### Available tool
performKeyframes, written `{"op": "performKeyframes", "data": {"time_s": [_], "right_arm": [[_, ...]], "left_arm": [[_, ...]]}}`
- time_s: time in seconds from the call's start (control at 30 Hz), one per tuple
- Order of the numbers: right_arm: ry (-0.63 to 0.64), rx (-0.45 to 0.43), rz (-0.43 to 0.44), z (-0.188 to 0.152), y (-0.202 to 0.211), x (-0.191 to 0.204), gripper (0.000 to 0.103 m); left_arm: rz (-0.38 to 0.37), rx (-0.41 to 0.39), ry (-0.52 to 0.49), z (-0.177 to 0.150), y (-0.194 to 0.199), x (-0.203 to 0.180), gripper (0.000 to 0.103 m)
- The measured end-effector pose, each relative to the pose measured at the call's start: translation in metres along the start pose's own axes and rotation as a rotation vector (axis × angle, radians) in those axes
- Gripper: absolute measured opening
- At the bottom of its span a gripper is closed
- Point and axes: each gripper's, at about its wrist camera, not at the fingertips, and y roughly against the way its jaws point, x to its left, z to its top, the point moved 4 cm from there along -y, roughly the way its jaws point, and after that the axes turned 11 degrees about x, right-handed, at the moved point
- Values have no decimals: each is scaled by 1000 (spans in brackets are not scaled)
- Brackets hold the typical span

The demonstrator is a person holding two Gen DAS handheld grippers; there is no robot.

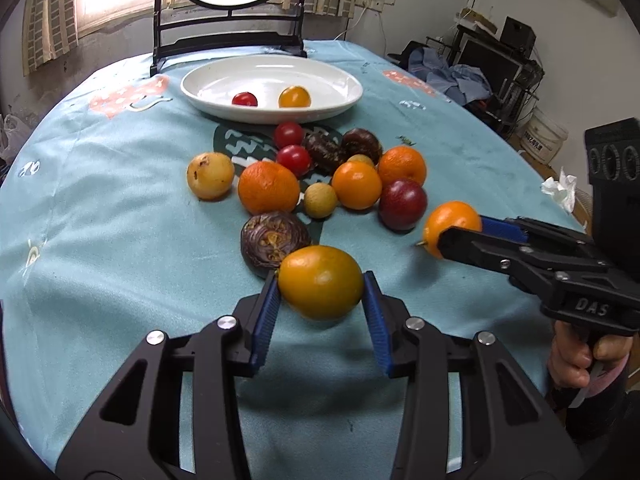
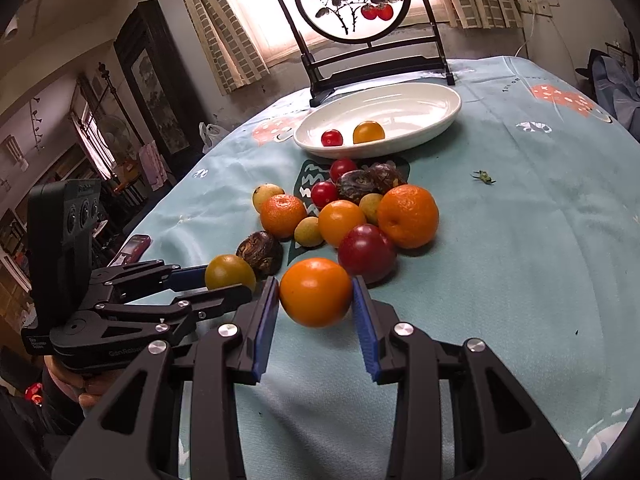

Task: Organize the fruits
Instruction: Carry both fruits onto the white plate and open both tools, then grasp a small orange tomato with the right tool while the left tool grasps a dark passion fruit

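On the blue tablecloth (image 1: 100, 240) the loose fruit lies heaped just short of the white oval plate (image 1: 344, 80), which already holds a cherry tomato (image 1: 244, 99) and a small yellow-orange fruit (image 1: 294, 97), so I judge the plate is where everything goes. My left gripper (image 1: 321, 292) pinches a yellow-orange fruit (image 1: 320, 287) between its blue pads, jaws closed only to the fruit's width. My right gripper (image 2: 315, 294) pinches an orange tangerine (image 2: 315, 291) likewise (both at the heap's near edge, whether lifted I cannot tell).
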Motion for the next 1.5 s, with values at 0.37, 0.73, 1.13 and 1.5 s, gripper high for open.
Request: {"op": "performKeyframes", "data": {"time_s": [0.37, 0.73, 1.13, 1.5], "right_arm": [[35, -120, -39, 78, 10, -6, 38], [-43, -51, -144, 187, -68, -73, 37], [-35, -8, -157, 191, -80, -79, 62], [-51, -15, -89, 143, -40, -61, 62]], "left_arm": [[-14, -132, 53, 97, 19, 23, 42], [110, -53, 233, 202, -52, 92, 42], [164, -51, 238, 204, -58, 100, 76], [187, -127, 211, 140, -6, 81, 94]]}}
